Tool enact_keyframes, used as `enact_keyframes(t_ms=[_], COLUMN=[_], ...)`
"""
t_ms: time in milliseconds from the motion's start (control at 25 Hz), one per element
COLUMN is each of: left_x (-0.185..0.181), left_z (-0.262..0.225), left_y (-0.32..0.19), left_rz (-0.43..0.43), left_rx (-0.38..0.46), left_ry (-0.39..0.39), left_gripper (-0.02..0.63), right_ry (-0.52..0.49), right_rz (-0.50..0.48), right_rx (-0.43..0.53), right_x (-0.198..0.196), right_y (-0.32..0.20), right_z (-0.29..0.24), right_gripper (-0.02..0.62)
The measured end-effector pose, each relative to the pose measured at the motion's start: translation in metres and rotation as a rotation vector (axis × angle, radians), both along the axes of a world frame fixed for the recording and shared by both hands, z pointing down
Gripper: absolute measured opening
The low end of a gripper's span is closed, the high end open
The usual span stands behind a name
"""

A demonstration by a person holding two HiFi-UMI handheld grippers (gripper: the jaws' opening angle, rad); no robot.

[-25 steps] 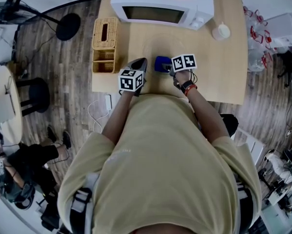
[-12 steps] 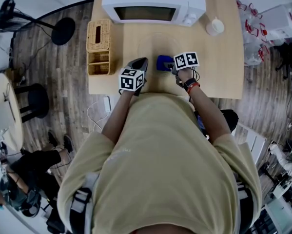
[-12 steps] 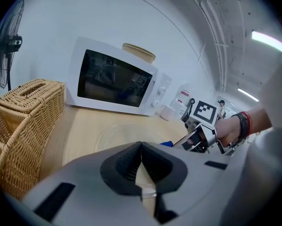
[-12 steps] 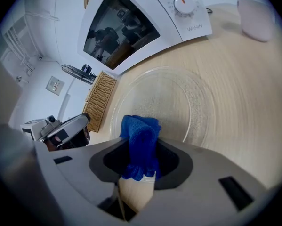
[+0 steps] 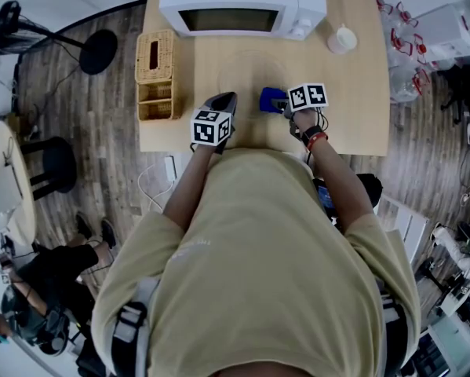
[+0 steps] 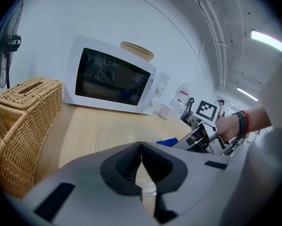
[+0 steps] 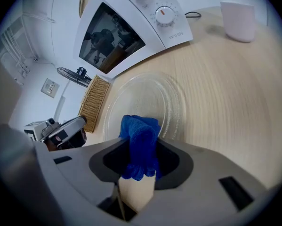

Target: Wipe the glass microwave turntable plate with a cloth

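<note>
The clear glass turntable plate (image 5: 253,71) lies flat on the wooden table (image 5: 360,124) in front of the microwave, faint in the head view and plainer in the right gripper view (image 7: 148,102). My right gripper (image 7: 140,147) is shut on a folded blue cloth (image 7: 138,135), which hangs at the plate's near rim. The head view has the cloth (image 5: 271,99) just left of the right gripper (image 5: 286,104). My left gripper (image 6: 141,147) is shut, its tips touching over the plate's near left rim (image 6: 124,133); I see nothing held between them.
A white microwave (image 5: 242,6) stands at the table's back edge. A wicker tissue box (image 5: 158,73) sits at the left, and a white cup (image 5: 340,39) at the back right. The table's front edge runs just below both grippers.
My right gripper has slid a little to the right with the blue cloth. The left gripper has hardly moved.
</note>
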State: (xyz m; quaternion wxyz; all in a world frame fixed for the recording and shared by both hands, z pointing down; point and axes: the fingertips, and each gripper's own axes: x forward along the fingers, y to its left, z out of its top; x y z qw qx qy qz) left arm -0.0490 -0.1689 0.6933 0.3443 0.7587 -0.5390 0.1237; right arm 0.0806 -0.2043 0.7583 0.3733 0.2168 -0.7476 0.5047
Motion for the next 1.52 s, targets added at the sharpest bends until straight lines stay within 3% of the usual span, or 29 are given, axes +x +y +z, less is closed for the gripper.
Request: enact_keyframes(t_ms=[560,1000,1200,1520], left_x=[0.014,0.007,-0.003,-0.025], left_z=[-0.001,0.001,-0.001,-0.005], left_y=[0.005,0.013,0.017,0.02], left_rz=[0.019,-0.021,-0.064,-0.127], left_rx=[0.004,0.002,0.003,0.009], left_ry=[0.002,0.005,0.011,0.003], left_gripper=[0.02,0.02,0.02,0.02], right_ry=[0.068,0.078,0.023,-0.137], right_rz=[-0.031,-0.041,-0.042,-0.103], right_rx=[0.058,0.07,0.07,0.009], right_x=[0.033,0.036,0.021,-0.049], right_y=[-0.008,-0.008,-0.002,0.026], right_z=[-0.006,-0.01,-0.023,-0.037], right_gripper=[0.149,0.136,0.12,0.115])
